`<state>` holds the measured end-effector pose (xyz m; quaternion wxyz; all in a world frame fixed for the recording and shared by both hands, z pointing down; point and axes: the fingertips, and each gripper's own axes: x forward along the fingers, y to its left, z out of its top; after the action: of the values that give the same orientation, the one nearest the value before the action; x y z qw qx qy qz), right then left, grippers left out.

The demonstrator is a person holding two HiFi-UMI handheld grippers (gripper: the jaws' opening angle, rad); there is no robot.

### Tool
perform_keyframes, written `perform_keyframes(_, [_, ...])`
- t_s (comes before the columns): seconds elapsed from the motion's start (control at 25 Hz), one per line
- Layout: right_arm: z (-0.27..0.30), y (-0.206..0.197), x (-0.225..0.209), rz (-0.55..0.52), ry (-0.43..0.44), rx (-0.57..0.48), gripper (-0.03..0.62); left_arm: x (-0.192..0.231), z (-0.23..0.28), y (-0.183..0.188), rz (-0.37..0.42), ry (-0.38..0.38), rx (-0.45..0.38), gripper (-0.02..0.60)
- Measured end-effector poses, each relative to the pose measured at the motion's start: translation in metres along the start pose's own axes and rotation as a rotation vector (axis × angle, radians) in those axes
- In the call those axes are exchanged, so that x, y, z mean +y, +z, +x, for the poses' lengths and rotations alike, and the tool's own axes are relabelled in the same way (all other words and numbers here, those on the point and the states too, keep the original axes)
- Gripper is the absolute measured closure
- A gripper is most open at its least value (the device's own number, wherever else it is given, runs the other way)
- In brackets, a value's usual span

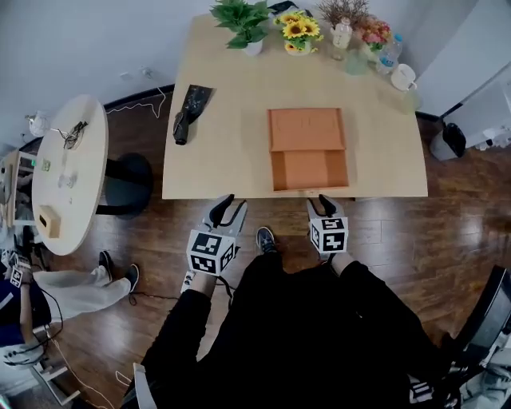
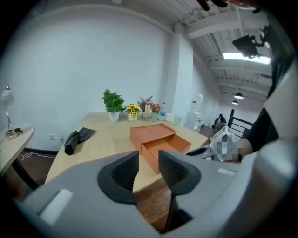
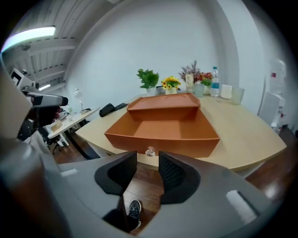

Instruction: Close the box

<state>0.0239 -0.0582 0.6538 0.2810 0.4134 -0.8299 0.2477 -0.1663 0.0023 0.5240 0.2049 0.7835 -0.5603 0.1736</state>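
Two hand-held grippers, left (image 1: 230,204) and right (image 1: 321,204), face the box (image 1: 307,149), jaws apart

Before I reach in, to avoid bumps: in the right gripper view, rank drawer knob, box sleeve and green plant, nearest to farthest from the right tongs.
1. Drawer knob, just ahead of the tongs.
2. Box sleeve, behind the open drawer.
3. Green plant, far edge of the table.

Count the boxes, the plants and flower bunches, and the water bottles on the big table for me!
Orange box: 1
Plants and flower bunches: 4 (green plant, sunflowers, dried bunch, pink flowers)
Water bottle: 1
Total: 6
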Motion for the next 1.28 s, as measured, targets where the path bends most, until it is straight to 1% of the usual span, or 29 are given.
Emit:
perform_keyframes(0.08, [0.01,0.001,-0.003,0.035,-0.058,0.02,0.447,0.022,0.026,0.008,-0.011,-0.053,0.021,0.468])
perform_keyframes(0.16, [0.018,0.002,-0.001,0.042,-0.08,0.03,0.447,0.041,0.052,0.012,-0.047,-0.087,0.05,0.468])
perform_keyframes(0.24, [0.025,0.003,0.001,0.05,-0.087,0.037,0.447,0.052,0.07,0.011,-0.092,-0.1,0.081,0.468])
perform_keyframes(0.32, [0.029,0.003,0.0,0.066,-0.1,0.035,0.448,0.053,0.081,0.005,-0.109,-0.108,0.105,0.468])
perform_keyframes(0.44, [0.036,-0.002,-0.007,0.076,-0.12,0.071,0.517,0.048,0.096,-0.017,-0.078,-0.112,0.166,0.468])
perform_keyframes(0.52, [0.036,-0.003,-0.009,0.071,-0.114,0.082,0.522,0.046,0.106,-0.042,-0.015,-0.099,0.243,0.468])
perform_keyframes(0.6, [0.035,-0.003,-0.009,0.061,-0.108,0.079,0.523,0.05,0.113,-0.066,0.111,-0.072,0.333,0.468])
perform_keyframes(0.68, [0.035,-0.001,-0.01,0.052,-0.105,0.075,0.525,0.056,0.12,-0.081,0.245,-0.045,0.39,0.468])
perform_keyframes(0.72, [0.035,0.001,-0.01,0.047,-0.104,0.072,0.526,0.059,0.124,-0.085,0.286,-0.038,0.409,0.468])
perform_keyframes(0.76, [0.036,0.003,-0.01,0.041,-0.103,0.069,0.526,0.062,0.126,-0.09,0.305,-0.035,0.428,0.468])
perform_keyframes(0.84, [0.038,0.006,-0.007,0.035,-0.1,0.07,0.526,0.066,0.128,-0.101,0.294,-0.038,0.472,0.468])
perform_keyframes(0.96, [0.044,0.013,-0.005,0.045,-0.098,0.073,0.526,0.07,0.129,-0.113,0.243,-0.046,0.518,0.467])
perform_keyframes(1.08, [0.051,0.022,-0.009,0.059,-0.102,0.076,0.526,0.07,0.128,-0.114,0.193,-0.043,0.517,0.468])
perform_keyframes(1.2, [0.058,0.032,-0.013,0.071,-0.105,0.079,0.526,0.069,0.129,-0.113,0.172,-0.051,0.518,0.466])
perform_keyframes(1.28, [0.061,0.036,-0.014,0.071,-0.107,0.081,0.526,0.066,0.128,-0.099,0.136,-0.062,0.502,0.465])
